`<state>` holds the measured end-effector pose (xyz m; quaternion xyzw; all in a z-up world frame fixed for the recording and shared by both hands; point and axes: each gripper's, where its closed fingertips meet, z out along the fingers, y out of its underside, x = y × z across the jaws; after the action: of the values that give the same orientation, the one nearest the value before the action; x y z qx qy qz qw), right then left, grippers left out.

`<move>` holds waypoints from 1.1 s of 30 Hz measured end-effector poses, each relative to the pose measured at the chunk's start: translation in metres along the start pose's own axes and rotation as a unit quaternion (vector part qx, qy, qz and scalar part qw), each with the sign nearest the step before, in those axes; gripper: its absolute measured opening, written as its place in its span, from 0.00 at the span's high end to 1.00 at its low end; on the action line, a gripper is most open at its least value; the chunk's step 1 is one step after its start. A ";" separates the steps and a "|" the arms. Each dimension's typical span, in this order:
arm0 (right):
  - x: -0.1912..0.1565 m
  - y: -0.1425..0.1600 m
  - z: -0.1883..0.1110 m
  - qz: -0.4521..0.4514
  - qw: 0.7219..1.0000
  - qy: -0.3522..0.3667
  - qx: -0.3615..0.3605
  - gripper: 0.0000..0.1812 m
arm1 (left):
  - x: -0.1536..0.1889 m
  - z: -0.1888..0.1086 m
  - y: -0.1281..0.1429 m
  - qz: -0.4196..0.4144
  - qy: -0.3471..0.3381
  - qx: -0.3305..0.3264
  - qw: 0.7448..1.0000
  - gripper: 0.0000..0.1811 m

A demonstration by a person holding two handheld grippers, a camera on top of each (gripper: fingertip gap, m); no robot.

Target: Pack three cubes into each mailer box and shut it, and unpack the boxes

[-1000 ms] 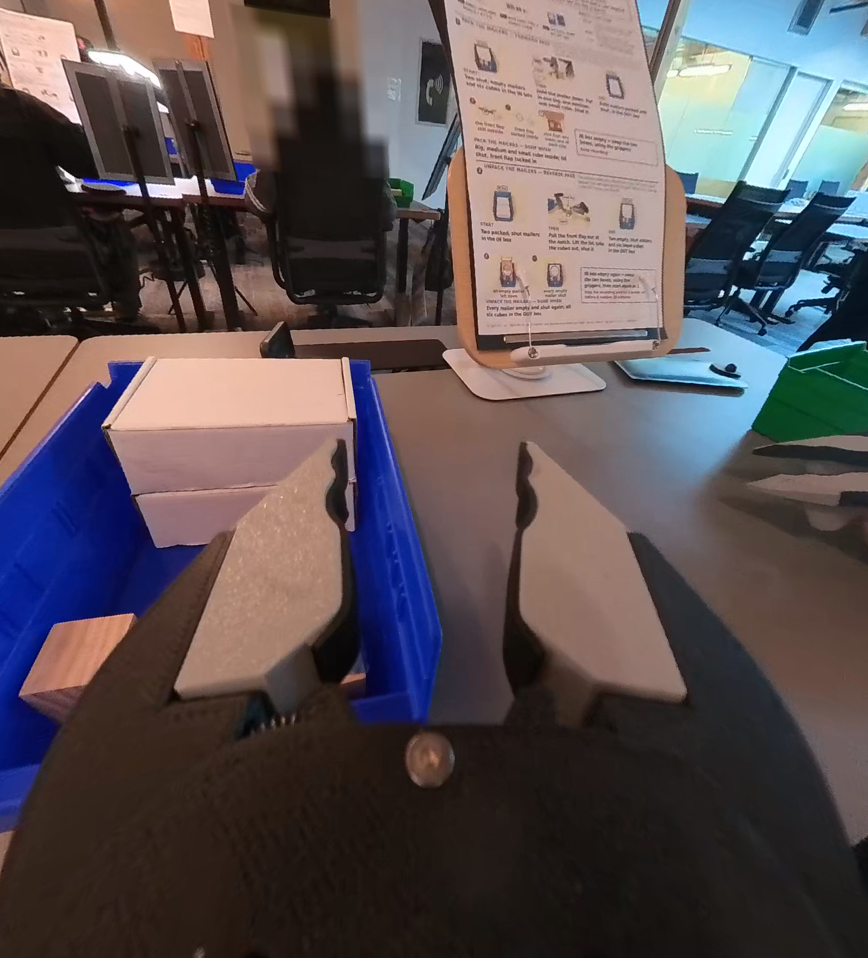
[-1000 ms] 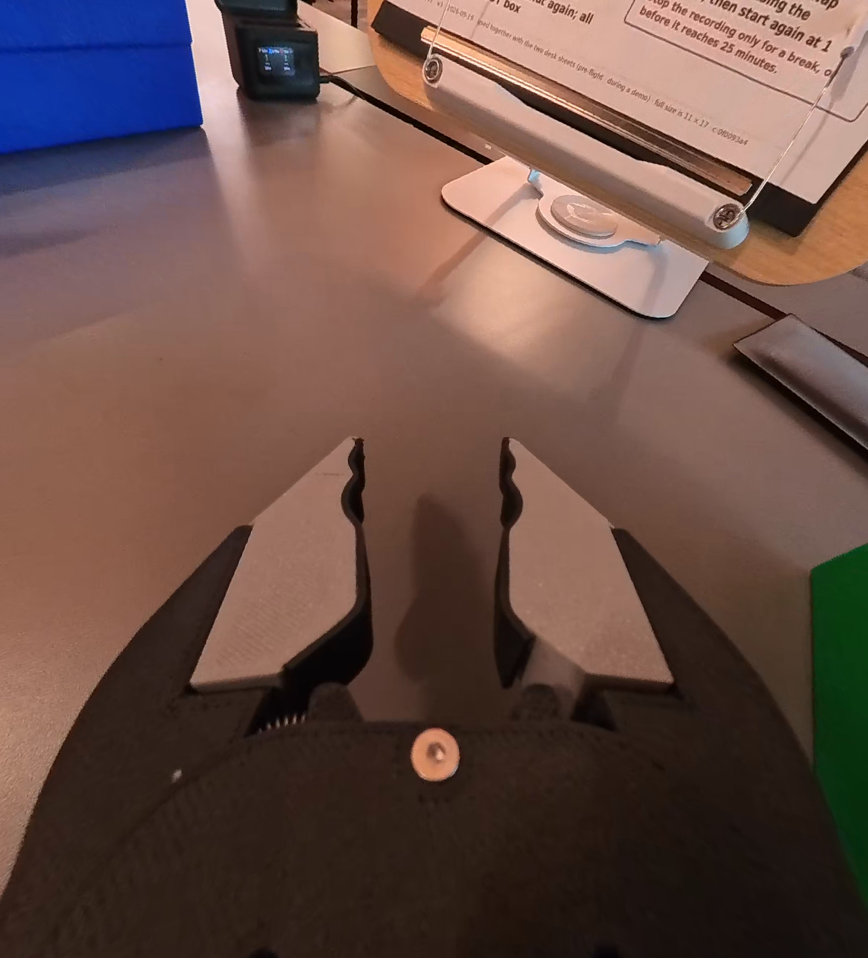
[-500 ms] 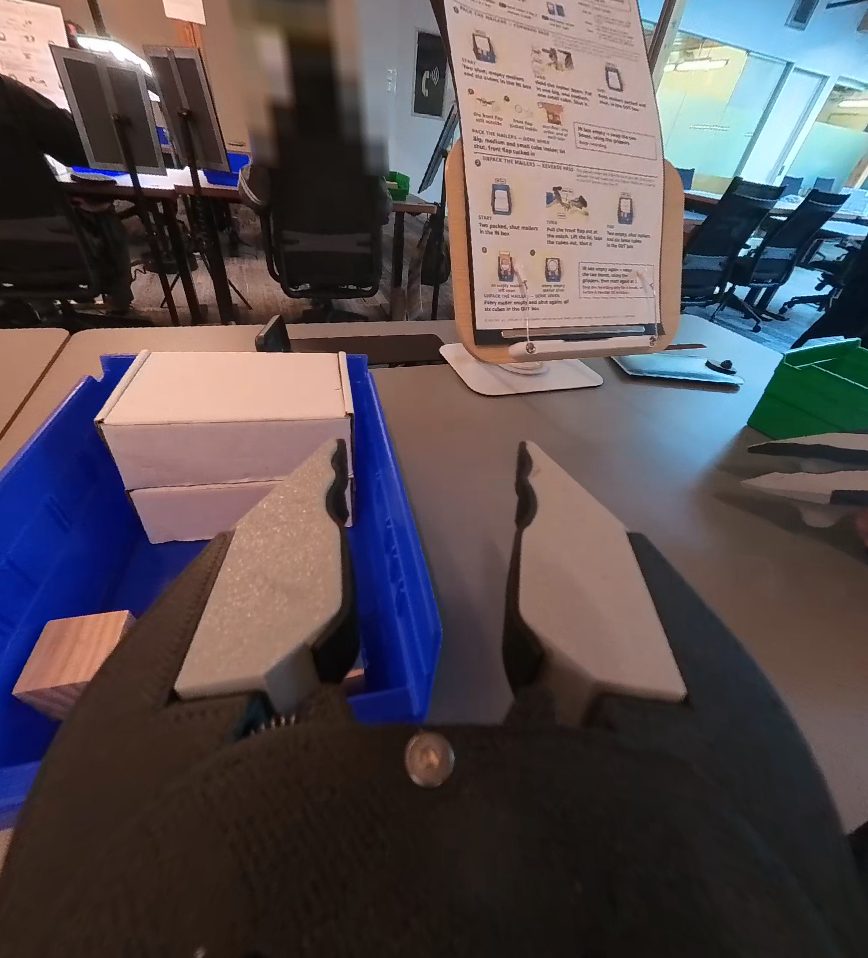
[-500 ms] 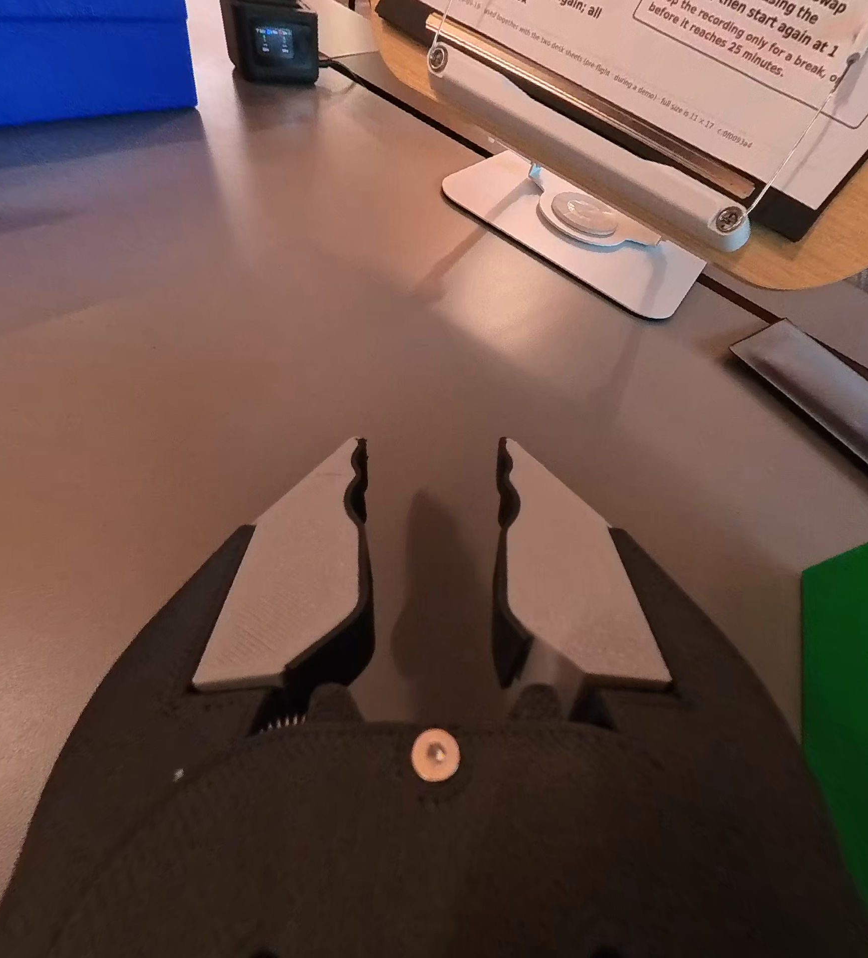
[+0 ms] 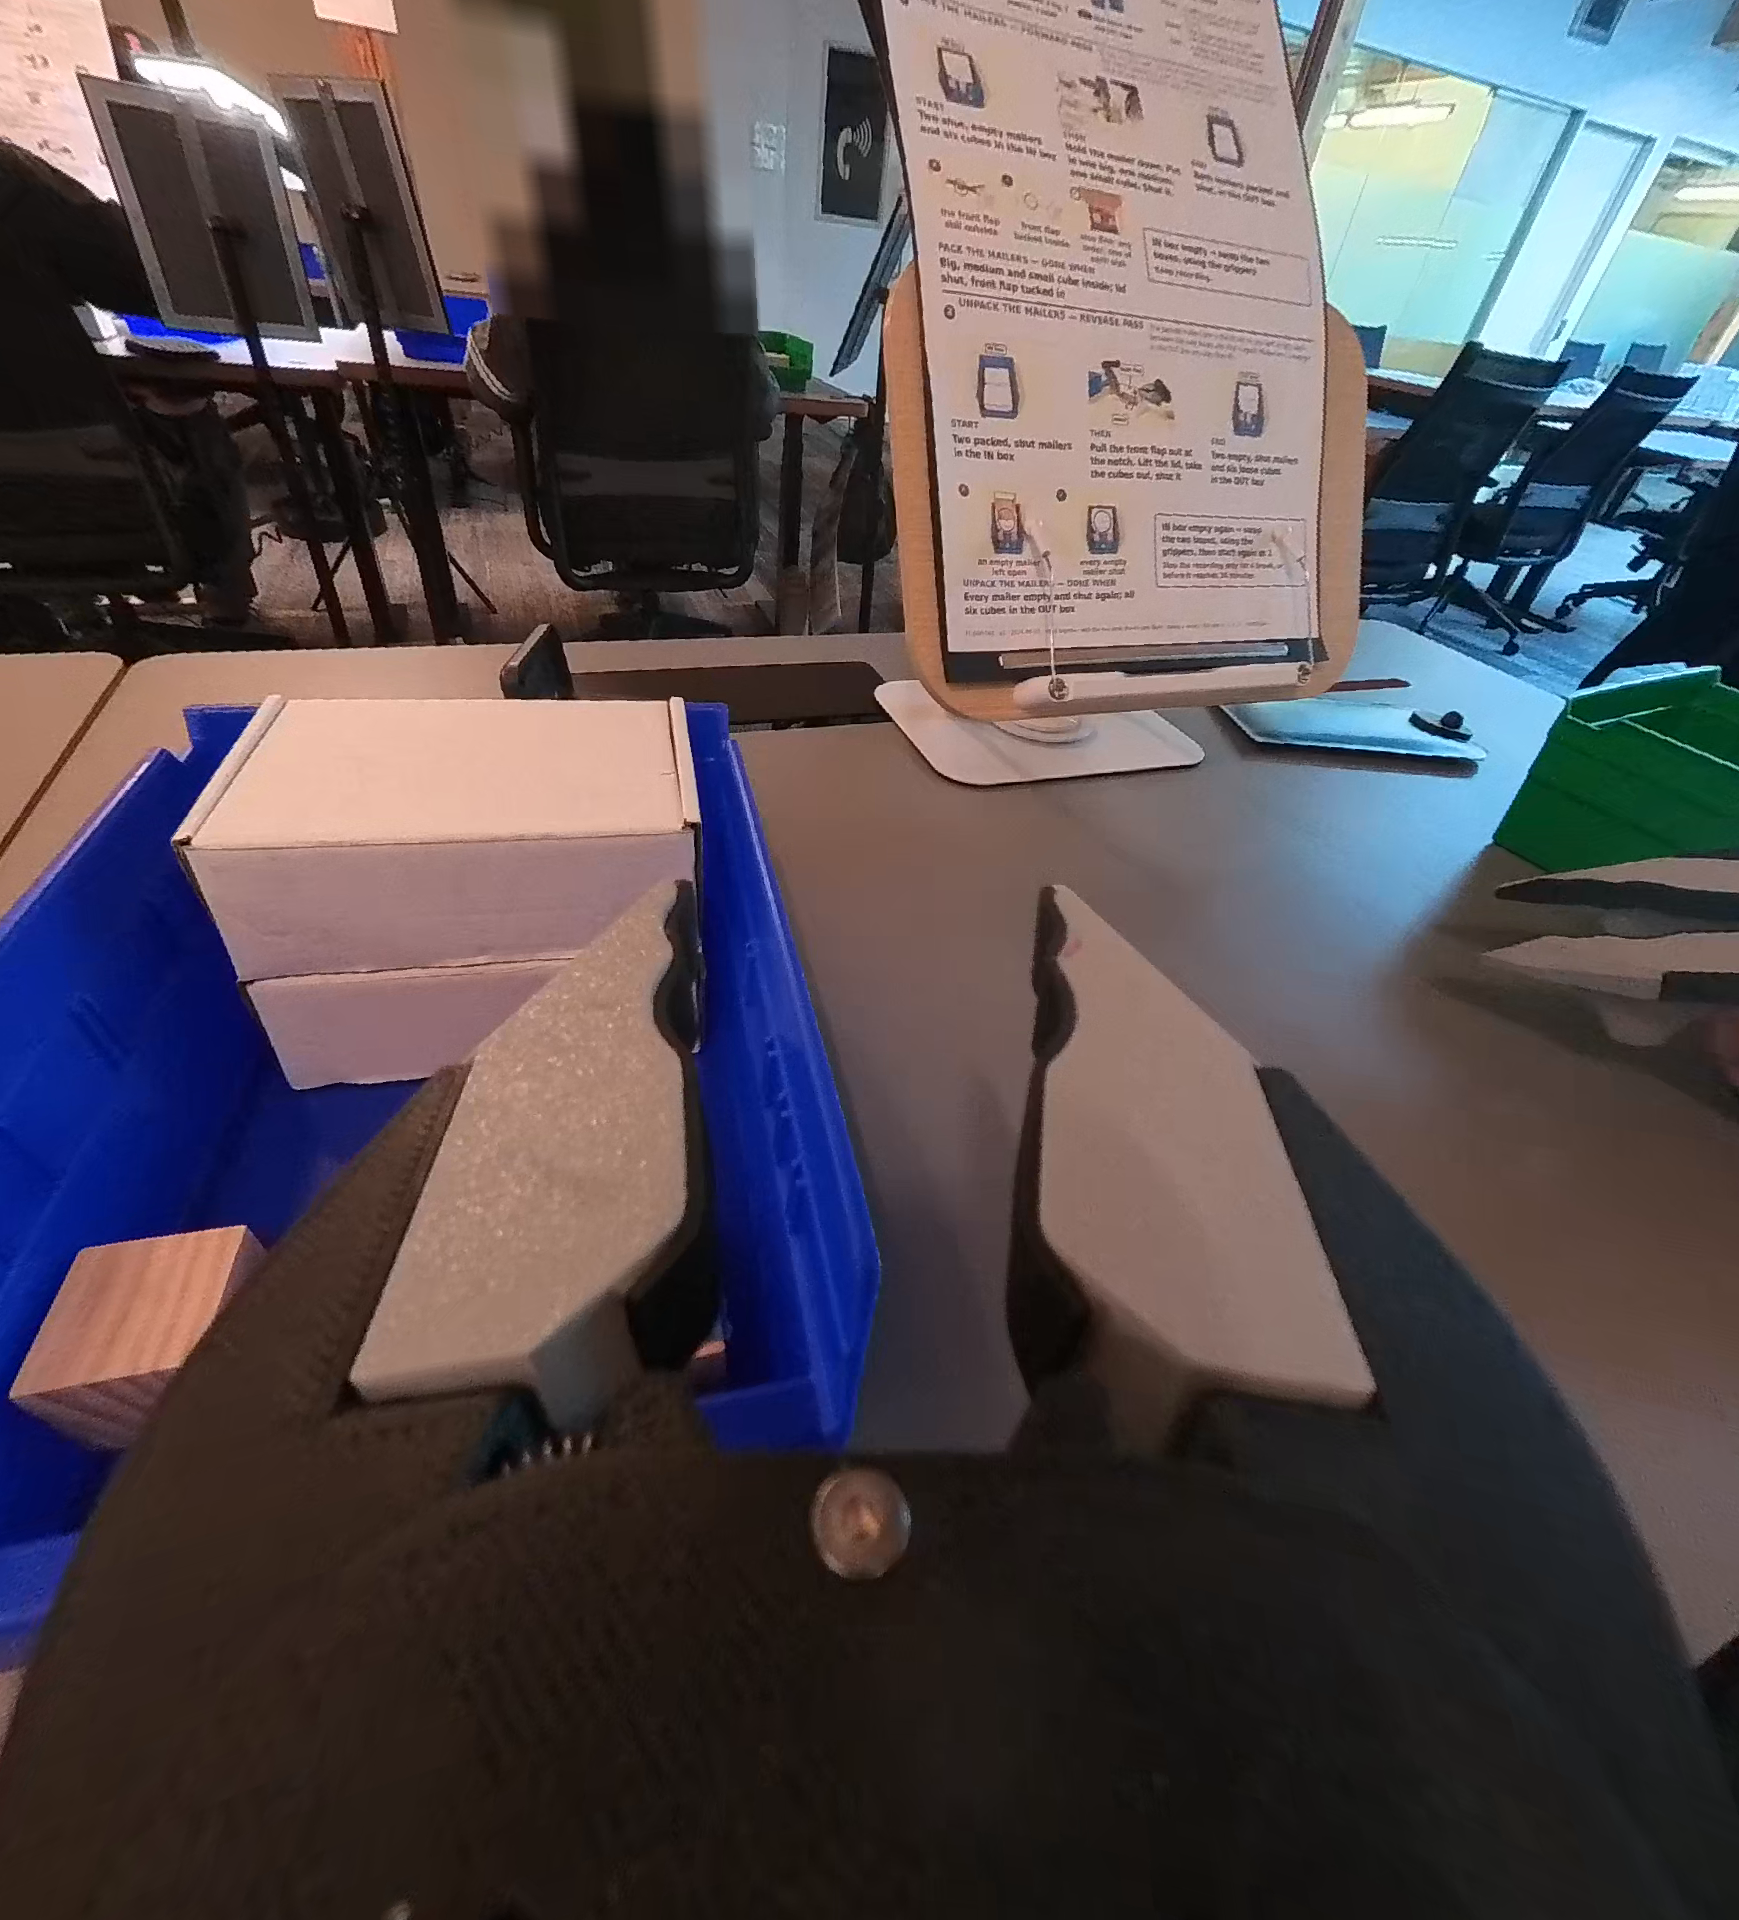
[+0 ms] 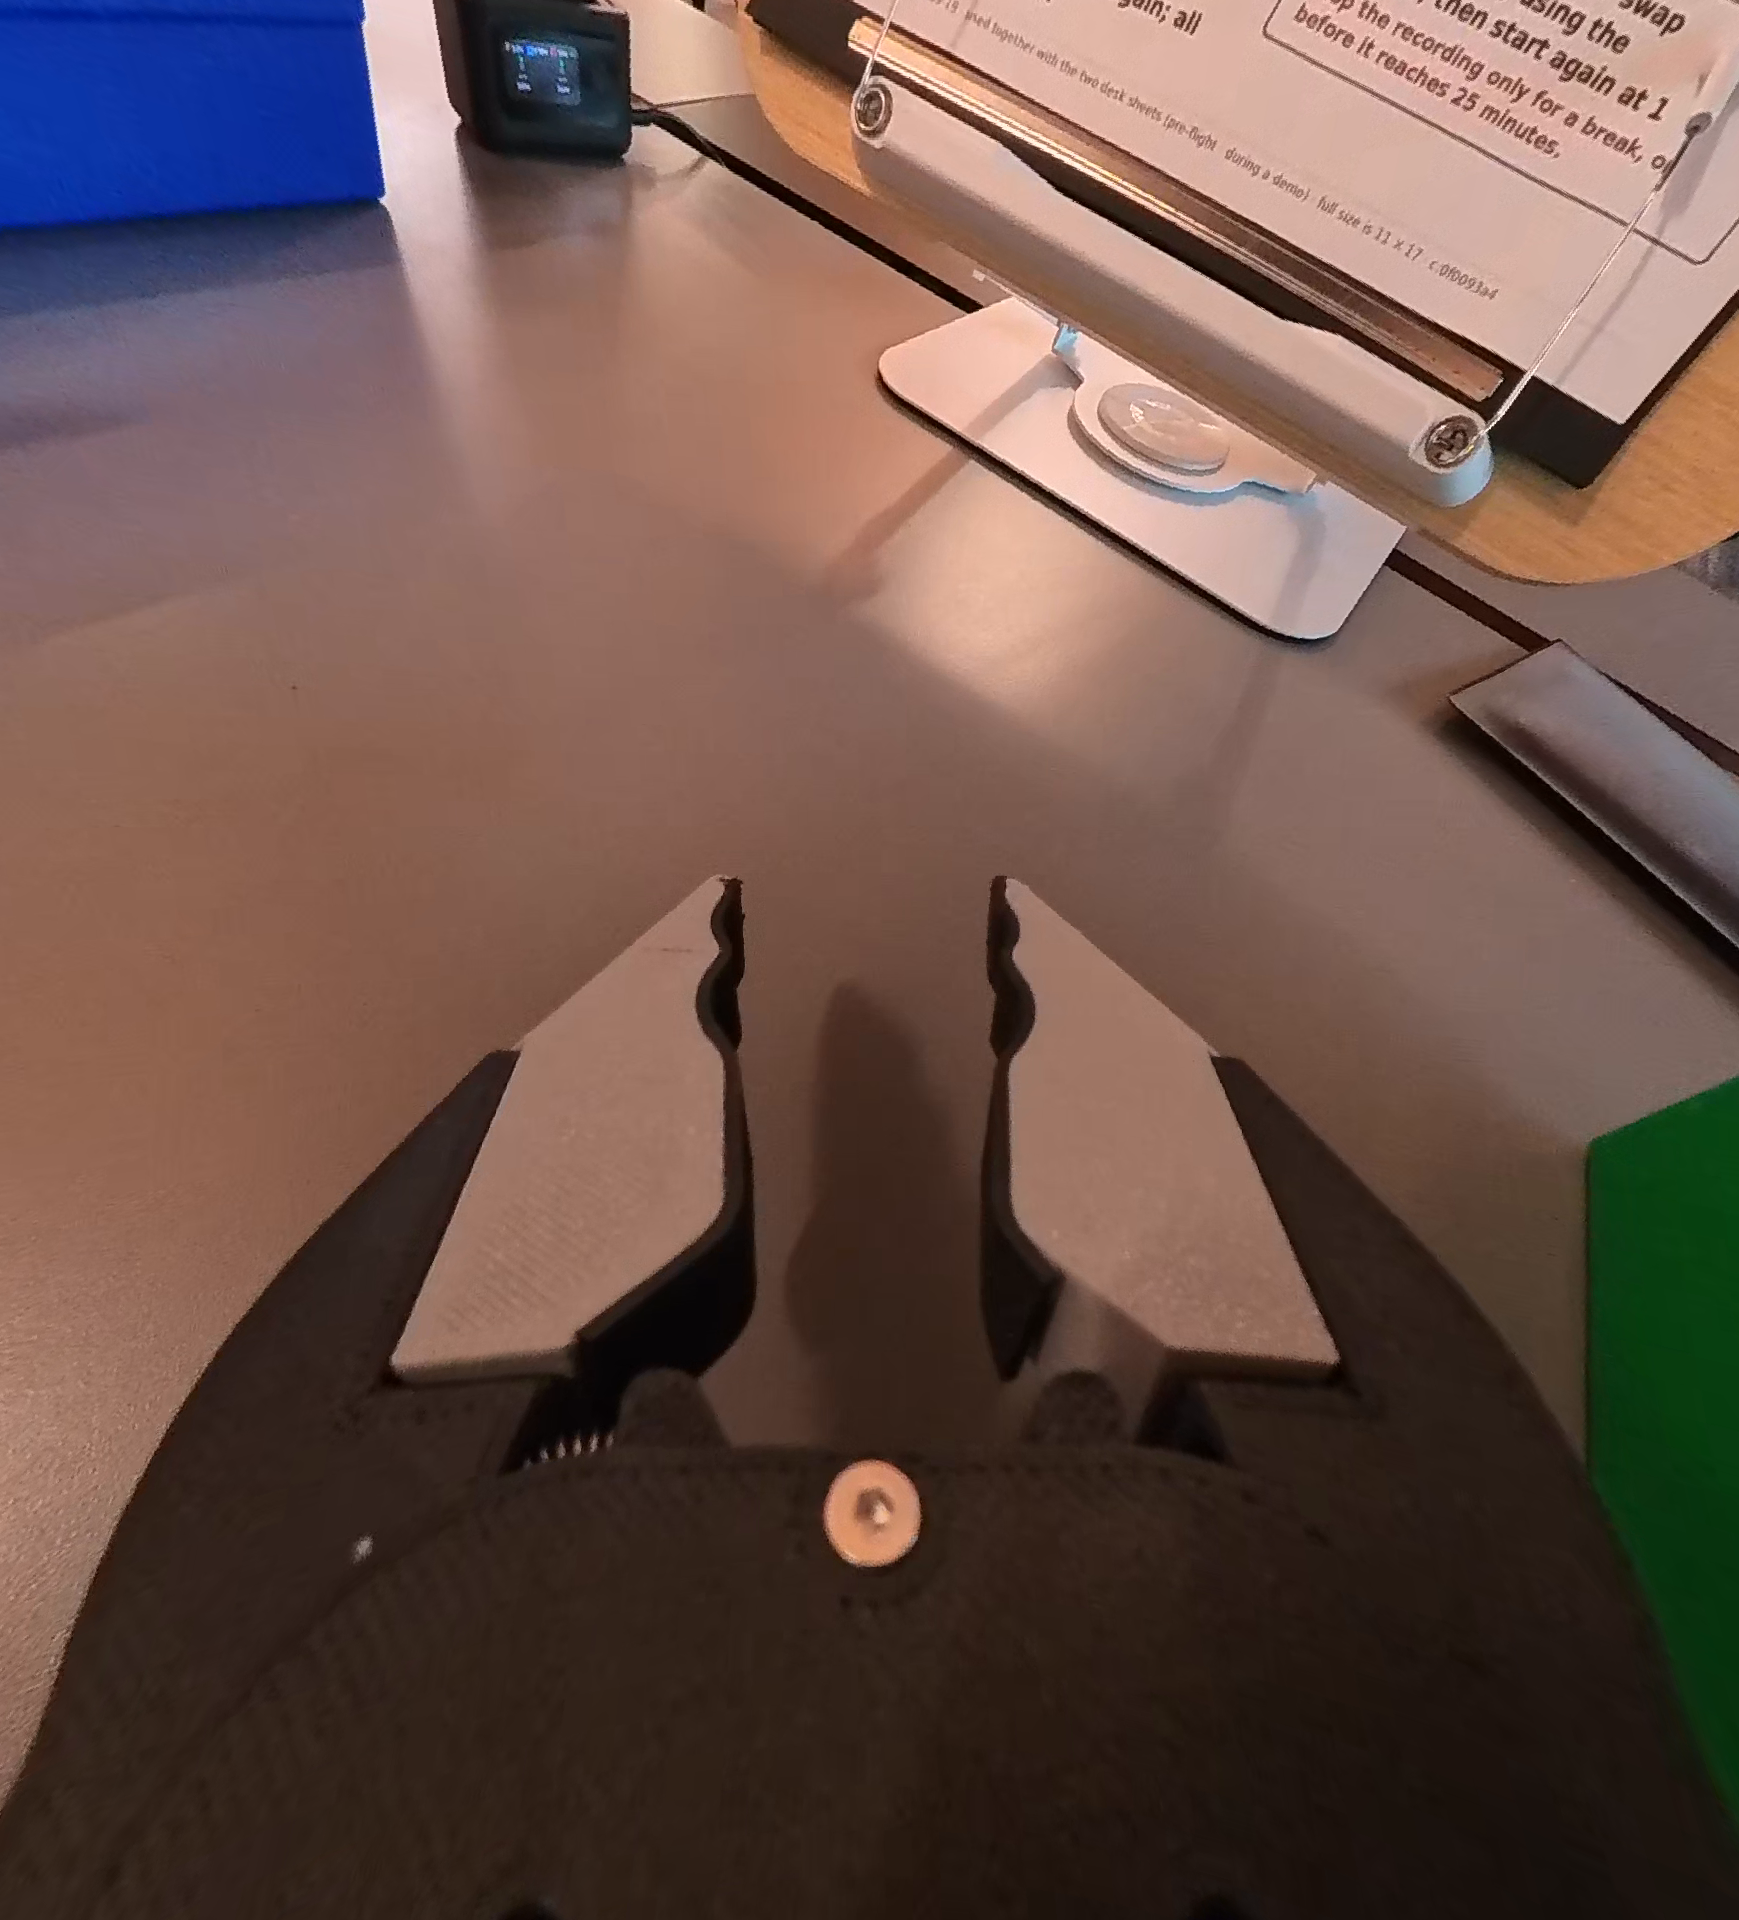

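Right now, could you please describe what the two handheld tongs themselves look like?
Both match. The left tongs and right tongs each have a textured black body with one silver screw at its centre, and two flat, speckled grey wedge-shaped fingers with wavy black inner edges. A small coil spring shows at one finger's base.

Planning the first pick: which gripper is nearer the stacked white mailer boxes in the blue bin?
Left. The left gripper hovers open at the blue bin's right wall, just short of the mailer boxes. The right gripper is open over bare table by the green bin.
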<state>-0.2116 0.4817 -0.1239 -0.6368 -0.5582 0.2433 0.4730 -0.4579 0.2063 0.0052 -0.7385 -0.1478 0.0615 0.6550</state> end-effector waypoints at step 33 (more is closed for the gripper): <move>0.000 0.000 0.000 -0.005 1.000 0.002 0.000 0.76 | -0.030 0.000 0.003 -0.016 -0.072 -0.001 0.997 0.59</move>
<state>-0.2114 0.4821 -0.1239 -0.6346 -0.5605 0.2396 0.4751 -0.4855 0.1967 -0.0011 -0.7306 -0.2065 0.1042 0.6424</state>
